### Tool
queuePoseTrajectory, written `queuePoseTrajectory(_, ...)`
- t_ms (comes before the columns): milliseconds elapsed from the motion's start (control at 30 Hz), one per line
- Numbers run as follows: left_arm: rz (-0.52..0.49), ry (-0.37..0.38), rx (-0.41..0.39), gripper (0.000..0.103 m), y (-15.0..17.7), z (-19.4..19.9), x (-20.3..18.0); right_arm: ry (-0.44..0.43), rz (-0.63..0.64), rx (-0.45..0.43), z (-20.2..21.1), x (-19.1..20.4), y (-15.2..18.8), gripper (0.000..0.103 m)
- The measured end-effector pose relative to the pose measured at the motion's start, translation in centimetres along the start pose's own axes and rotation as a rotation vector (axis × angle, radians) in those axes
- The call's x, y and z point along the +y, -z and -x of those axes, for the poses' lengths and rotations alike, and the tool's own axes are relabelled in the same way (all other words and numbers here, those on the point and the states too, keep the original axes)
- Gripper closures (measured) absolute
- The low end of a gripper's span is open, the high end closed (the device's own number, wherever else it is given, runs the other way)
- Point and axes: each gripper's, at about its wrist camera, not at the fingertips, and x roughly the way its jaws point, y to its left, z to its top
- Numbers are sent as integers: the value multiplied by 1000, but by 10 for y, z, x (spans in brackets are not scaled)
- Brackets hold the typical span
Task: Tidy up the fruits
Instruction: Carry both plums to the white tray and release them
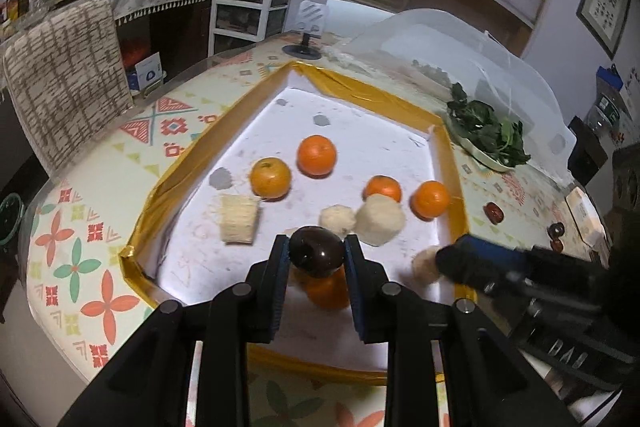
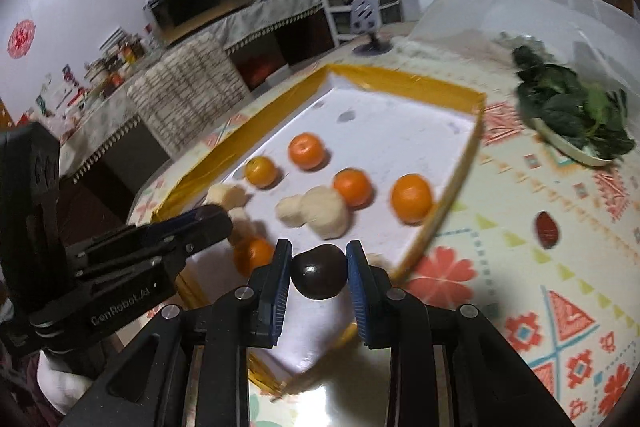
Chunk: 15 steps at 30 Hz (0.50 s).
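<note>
A white tray with a yellow rim (image 1: 200,155) (image 2: 400,75) holds several oranges (image 1: 316,155) (image 2: 306,150) and several pale peeled pieces (image 1: 380,221) (image 2: 326,211). My left gripper (image 1: 316,243) is shut on a dark brown glossy fruit (image 1: 316,255), held over the tray's near end above another orange (image 1: 328,291). My right gripper (image 2: 319,251) is shut on a second dark fruit (image 2: 319,275) over the tray's near right corner. Each gripper shows in the other's view: the right gripper (image 1: 452,259) beside a pale piece, the left gripper (image 2: 218,219) at the left.
A plate of green leaves (image 1: 486,135) (image 2: 576,115) sits right of the tray under a raised clear cover (image 1: 440,39). Small red-brown fruits (image 1: 493,213) (image 2: 547,229) lie on the patterned tablecloth. A small fan (image 1: 306,27) stands behind the tray, a covered chair (image 1: 64,79) at the left.
</note>
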Motion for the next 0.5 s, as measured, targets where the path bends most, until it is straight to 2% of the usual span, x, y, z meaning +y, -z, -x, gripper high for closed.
queuePoseTrajectory(100,31,12,5,75,-2,-1,8,-1,13,17,-10,4,1,73)
queuePoseTrajectory(167,51,22,3,64,-3,0,13,-4,18,25,-14,7,3,73)
queuePoseTrajectory(200,59,22,-5,54,-3,2,15,-8,16,29,-16,7,3,73)
queuePoseTrajectory(267,69,21,-27,50,-4,8,18,-12,8,30,-17,8,4,72)
queuePoseTrajectory(300,72,24,-35,50,-4,11,19,-17,6,31,-19,8,5,70)
queuePoseTrajectory(400,82,30,-53,39,-7,19,19,-21,-4,18,-18,9,5,55)
queuePoseTrajectory(500,78,33,-67,36,-8,25,17,-27,-15,-9,-7,7,4,54)
